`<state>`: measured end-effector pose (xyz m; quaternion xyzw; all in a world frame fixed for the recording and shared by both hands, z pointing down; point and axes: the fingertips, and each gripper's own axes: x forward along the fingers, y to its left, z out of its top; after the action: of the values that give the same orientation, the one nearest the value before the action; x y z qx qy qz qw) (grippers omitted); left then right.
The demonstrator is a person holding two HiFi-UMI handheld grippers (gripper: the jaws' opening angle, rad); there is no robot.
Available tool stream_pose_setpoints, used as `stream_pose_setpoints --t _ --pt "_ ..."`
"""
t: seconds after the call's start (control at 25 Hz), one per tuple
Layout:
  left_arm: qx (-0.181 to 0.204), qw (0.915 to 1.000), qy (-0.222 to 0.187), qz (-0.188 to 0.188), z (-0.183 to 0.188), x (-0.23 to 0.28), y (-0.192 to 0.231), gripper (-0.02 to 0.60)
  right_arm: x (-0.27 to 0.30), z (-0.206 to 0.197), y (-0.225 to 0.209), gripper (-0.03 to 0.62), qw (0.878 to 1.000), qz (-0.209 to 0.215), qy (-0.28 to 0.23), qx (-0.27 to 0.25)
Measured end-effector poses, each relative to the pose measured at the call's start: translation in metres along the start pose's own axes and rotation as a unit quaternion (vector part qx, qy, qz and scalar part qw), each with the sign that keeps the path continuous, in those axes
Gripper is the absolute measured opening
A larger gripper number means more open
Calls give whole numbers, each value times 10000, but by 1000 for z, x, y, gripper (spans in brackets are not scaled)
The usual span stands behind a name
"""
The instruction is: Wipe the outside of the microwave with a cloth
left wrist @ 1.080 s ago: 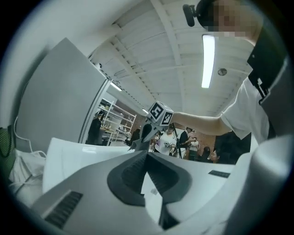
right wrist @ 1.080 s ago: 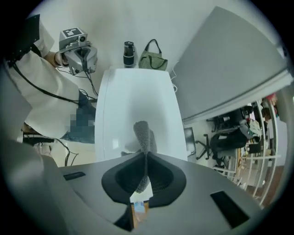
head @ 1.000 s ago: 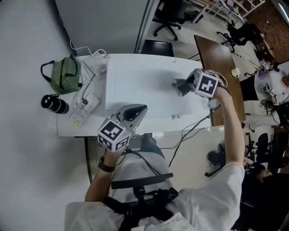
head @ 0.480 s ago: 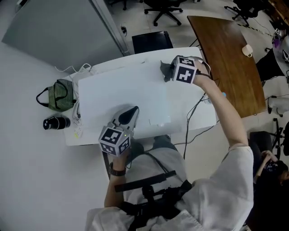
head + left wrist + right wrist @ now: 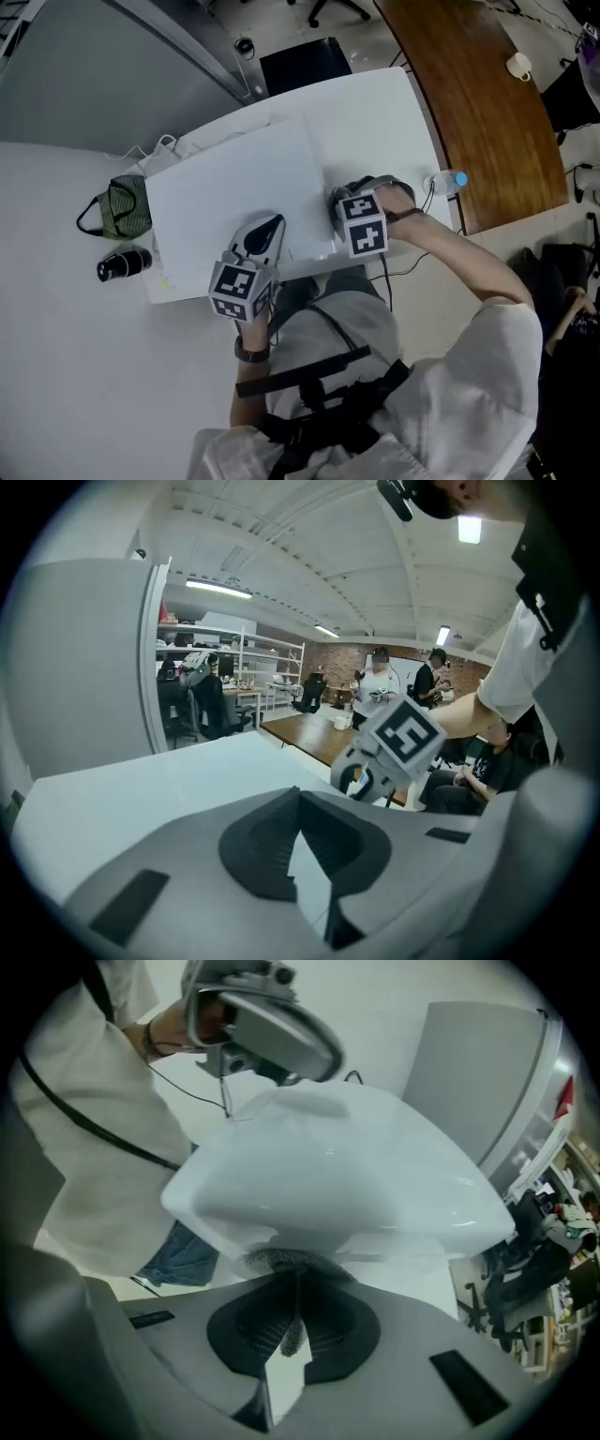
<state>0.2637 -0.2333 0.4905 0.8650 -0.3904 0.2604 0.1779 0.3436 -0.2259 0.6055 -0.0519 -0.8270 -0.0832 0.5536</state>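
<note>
We find the white microwave standing on a white table, with the person directly at its front edge. The right gripper is positioned at the microwave's right-hand side, near the front corner, with its marker cube facing up. In the right gripper view, its jaws are clamped on a grey, mesh-textured cloth; a fold of the cloth is pinched between the pads and the rest is bunched ahead of the jaw tips, pressed against the white shell of the microwave. In the head view we can make out only a small grey patch of the cloth beside the gripper. The left gripper sits over the microwave's top panel close to the front edge; its own view shows the jaws brought together with nothing between them, and the white top surface just beneath. We cannot determine whether it touches the panel. To the microwave's left we note a green bag and a black cylindrical item, both on the table. A water bottle lies at the table's right edge, beside a brown wooden table.
</note>
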Motion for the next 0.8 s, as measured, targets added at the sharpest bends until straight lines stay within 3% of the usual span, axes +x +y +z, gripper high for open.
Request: stream_pose_setpoints --t 0.16,0.28,0.52,0.8 --pt "362 9992 132 -77 7 28 -14 26 18 -11 61 29 9973 707 -159 -107" --pt "573 9976 305 -220 13 43 -25 26 32 -27 59 29 9964 813 -185 138" --pt "1294 9908 397 -96 26 52 -35 26 46 -45 -45 29 9914 121 -521 1198" --pt "1069 9929 523 -74 24 53 -28 26 58 -66 -172 29 9680 -859 -764 2232"
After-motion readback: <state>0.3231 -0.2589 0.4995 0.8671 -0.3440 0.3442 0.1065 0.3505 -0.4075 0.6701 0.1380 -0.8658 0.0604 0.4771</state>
